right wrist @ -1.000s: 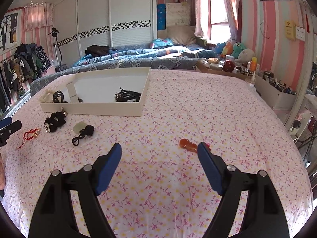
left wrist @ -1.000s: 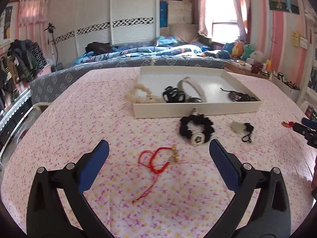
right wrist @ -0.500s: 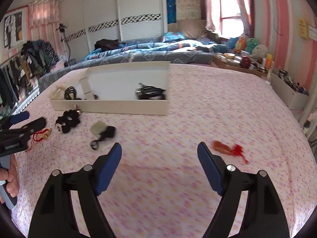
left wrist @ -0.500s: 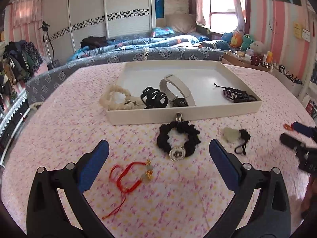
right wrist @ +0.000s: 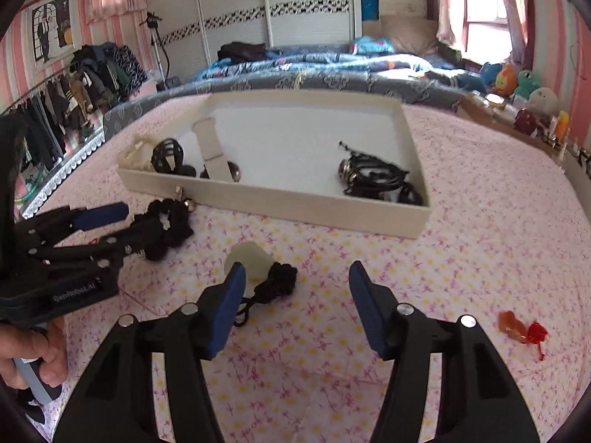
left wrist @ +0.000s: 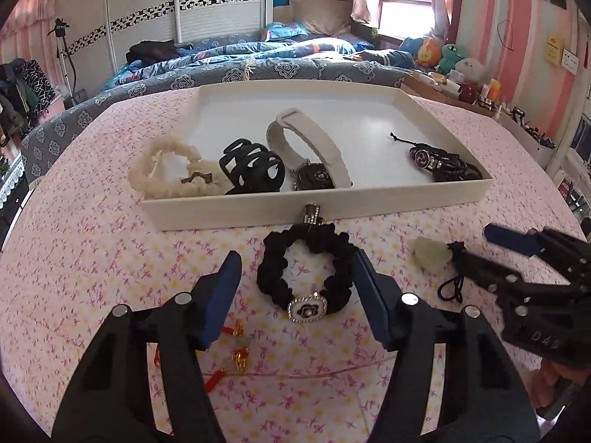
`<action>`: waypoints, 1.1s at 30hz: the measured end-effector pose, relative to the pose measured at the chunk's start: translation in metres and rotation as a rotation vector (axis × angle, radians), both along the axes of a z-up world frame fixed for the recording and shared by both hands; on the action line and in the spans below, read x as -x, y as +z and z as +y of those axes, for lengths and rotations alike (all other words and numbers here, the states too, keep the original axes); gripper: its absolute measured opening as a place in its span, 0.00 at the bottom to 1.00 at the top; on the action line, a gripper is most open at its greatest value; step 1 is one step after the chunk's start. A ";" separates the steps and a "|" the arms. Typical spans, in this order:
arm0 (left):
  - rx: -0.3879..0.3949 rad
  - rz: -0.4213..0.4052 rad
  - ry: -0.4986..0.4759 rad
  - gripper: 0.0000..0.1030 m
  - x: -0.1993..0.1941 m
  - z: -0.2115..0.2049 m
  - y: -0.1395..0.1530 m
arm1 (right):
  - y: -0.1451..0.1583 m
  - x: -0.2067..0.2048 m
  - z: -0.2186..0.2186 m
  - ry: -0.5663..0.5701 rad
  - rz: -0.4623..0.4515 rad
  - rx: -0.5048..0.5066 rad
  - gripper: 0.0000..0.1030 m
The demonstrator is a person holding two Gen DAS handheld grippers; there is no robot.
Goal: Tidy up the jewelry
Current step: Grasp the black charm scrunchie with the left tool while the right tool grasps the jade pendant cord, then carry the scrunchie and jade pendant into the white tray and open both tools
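Four pieces already lie in the white tray (left wrist: 369, 205) | four wait on the bedspread (left wrist: 92, 258) near its front wall; black bracelet (left wrist: 304, 271) between the narrowing, unclenched left gripper (left wrist: 295, 297) | jade pendant (right wrist: 249, 260) beside the right gripper (right wrist: 295, 304), closing, empty

**Black Grippers, Blue Pads**

2 black plastic grippers are seen, left gripper (left wrist: 295, 288) and right gripper (right wrist: 293, 295). Each finger is faced with a blue pad (left wrist: 221, 299) and fastened with silver screws (left wrist: 182, 298). White lettering (right wrist: 75, 288) is printed on the left body; a grey handle (right wrist: 35, 380) is fitted beneath.
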State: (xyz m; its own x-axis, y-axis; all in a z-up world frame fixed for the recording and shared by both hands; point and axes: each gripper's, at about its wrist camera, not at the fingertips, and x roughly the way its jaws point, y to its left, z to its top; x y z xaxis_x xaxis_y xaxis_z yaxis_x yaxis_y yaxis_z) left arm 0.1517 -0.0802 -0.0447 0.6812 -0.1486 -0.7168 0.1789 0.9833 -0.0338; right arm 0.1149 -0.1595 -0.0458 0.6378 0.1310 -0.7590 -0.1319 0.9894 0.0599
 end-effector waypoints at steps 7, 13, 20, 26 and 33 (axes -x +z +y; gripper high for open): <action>0.009 0.046 -0.031 0.33 -0.008 -0.009 -0.008 | -0.010 -0.006 0.009 0.037 0.066 0.017 0.16; 0.073 0.064 -0.028 0.05 -0.015 -0.001 -0.009 | -0.005 -0.001 0.001 0.013 0.039 -0.007 0.14; 0.065 0.010 -0.042 0.02 -0.006 -0.003 0.000 | 0.002 0.004 -0.010 -0.002 0.008 -0.039 0.14; 0.065 -0.052 -0.062 0.01 0.005 -0.004 0.020 | 0.018 0.009 -0.018 -0.009 -0.040 -0.053 0.14; 0.098 -0.120 -0.074 0.01 0.013 0.000 0.050 | 0.037 0.009 -0.027 -0.020 -0.085 -0.085 0.14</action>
State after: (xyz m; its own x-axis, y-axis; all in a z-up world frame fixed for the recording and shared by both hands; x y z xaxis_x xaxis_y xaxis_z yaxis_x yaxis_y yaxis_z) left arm 0.1384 -0.0803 0.0057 0.7457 -0.2667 -0.6105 0.2590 0.9603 -0.1031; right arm 0.1056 -0.1860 -0.0092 0.7025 0.1795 -0.6886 -0.1207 0.9837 0.1333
